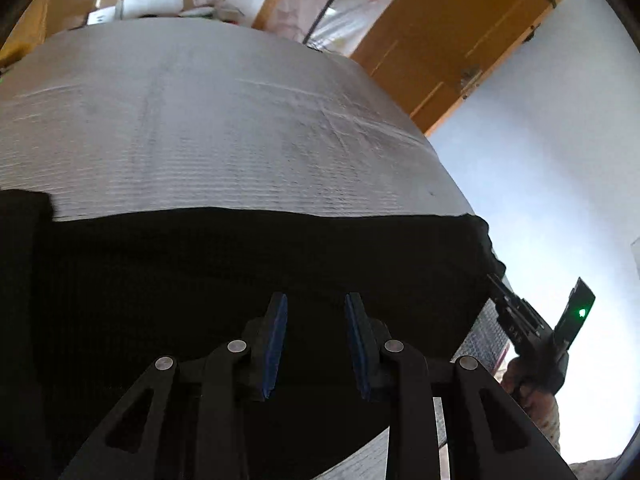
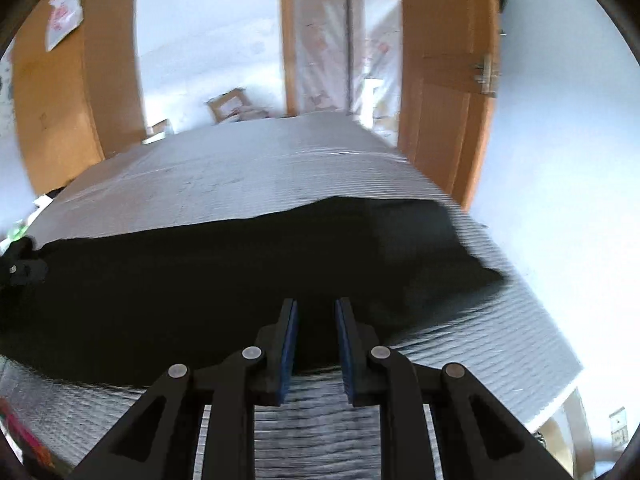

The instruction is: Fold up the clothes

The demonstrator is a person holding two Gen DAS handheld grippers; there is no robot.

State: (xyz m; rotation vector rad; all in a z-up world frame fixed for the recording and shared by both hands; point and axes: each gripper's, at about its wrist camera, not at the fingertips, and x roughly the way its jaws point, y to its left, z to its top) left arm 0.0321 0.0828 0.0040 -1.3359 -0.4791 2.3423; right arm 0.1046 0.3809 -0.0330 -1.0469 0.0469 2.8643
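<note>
Where spread flat across the near part of the grey ribbed mat (image 1: 224, 120): black garment (image 1: 240, 264); above it, left gripper (image 1: 316, 340), fingers parted, empty; over its near edge, right gripper (image 2: 316, 344), parted, empty.

Both the left gripper (image 1: 316, 344) and the right gripper (image 2: 316, 350) are matte black linkages with slotted arms, each joint capped by a round silver pin, and their fingers carry blue ribbed pads (image 1: 276, 344). Seen from the left wrist, the right gripper's body shows pale lettering and a black plate with a green light (image 1: 582, 313). The hand (image 1: 524, 384) holding it is bare-skinned above a mottled tan sleeve (image 1: 546, 420)
</note>
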